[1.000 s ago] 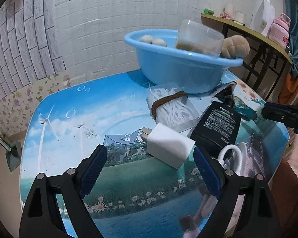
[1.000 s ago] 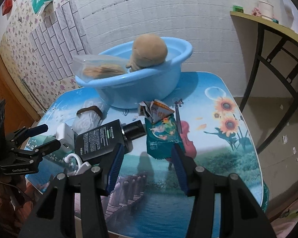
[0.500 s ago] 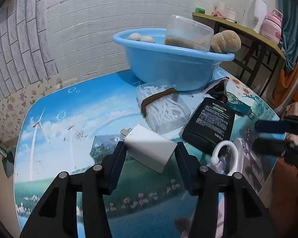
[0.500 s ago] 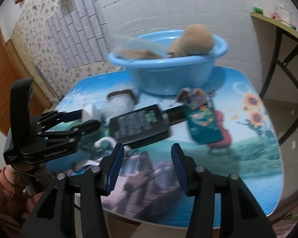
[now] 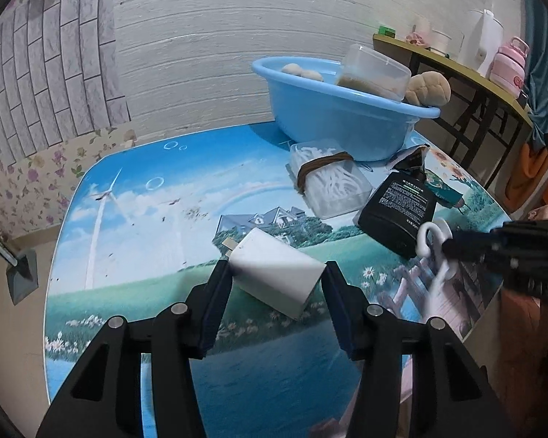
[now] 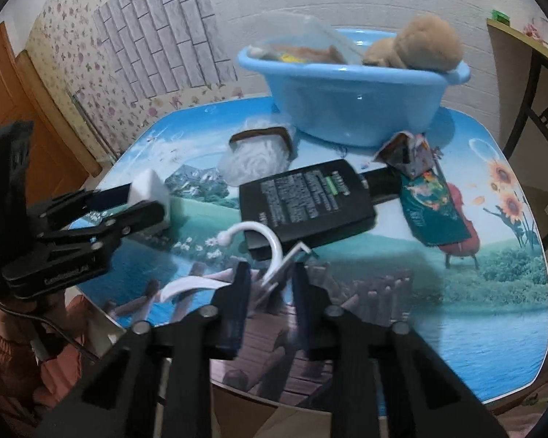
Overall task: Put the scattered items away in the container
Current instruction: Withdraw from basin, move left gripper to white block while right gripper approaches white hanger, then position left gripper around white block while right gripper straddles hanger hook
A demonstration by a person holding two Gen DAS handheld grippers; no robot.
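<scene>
My left gripper (image 5: 277, 284) is shut on the white charger block (image 5: 274, 277), which lies on the table; both pads touch its sides. The charger also shows in the right wrist view (image 6: 151, 191). My right gripper (image 6: 270, 284) has its jaws close around the white plastic hanger (image 6: 270, 255), near the table's front edge. The blue basin (image 5: 332, 113) stands at the back and holds a plush toy (image 5: 427, 89) and a clear food box (image 5: 374, 71). A black bottle (image 5: 402, 208), a clear box of cotton swabs (image 5: 328, 182) and a green snack packet (image 6: 434, 204) lie in front of it.
The picture-printed table (image 5: 135, 219) ends close below both grippers. A yellow shelf (image 5: 456, 69) with a pink bottle stands at the right. A brick-pattern wall lies behind the basin.
My left gripper has moved forward and closed onto the charger. My right gripper has swung left from the snack packet to the white hanger and narrowed around it.
</scene>
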